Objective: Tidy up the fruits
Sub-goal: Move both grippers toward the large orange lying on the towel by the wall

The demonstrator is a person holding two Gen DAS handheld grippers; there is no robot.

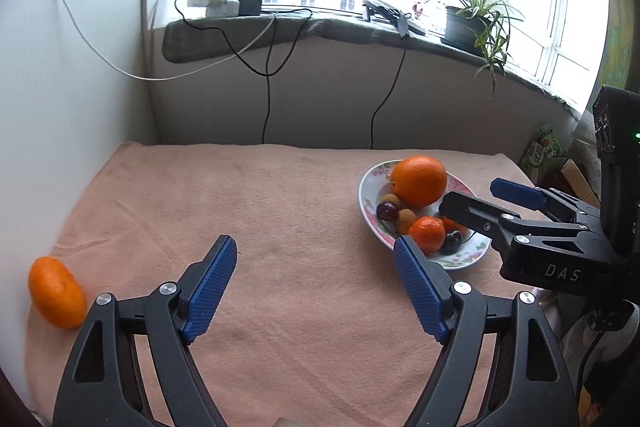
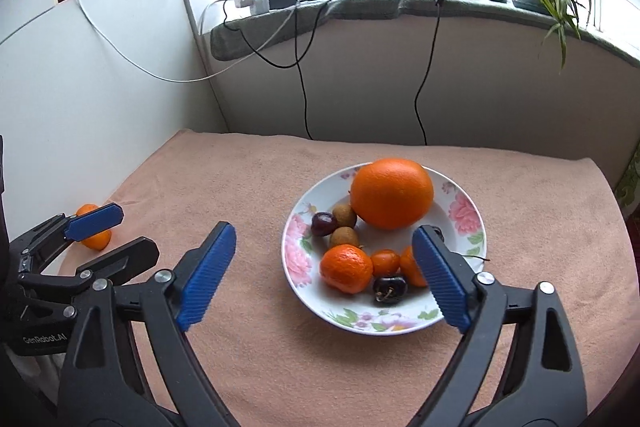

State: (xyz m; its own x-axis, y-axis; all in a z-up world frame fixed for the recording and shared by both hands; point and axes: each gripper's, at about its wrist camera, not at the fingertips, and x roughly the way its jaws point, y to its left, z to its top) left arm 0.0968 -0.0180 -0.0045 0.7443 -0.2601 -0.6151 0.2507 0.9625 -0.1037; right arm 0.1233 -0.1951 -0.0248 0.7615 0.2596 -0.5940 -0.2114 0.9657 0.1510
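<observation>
A flowered white plate on the pink cloth holds a large orange, a mandarin, smaller orange fruits, two brown longans and dark cherries. My right gripper hangs open over the plate's near side, with nothing pressed between its blue pads. A loose mandarin lies at the cloth's left edge by the white wall. Right of it, my left gripper stands open over bare cloth, holding nothing. In the left wrist view the plate and right gripper are at right.
The pink cloth covers the table up to a white wall on the left and a low wall at the back. Black cables hang from the windowsill, which carries chargers and a potted plant. Boxes stand off the table's right end.
</observation>
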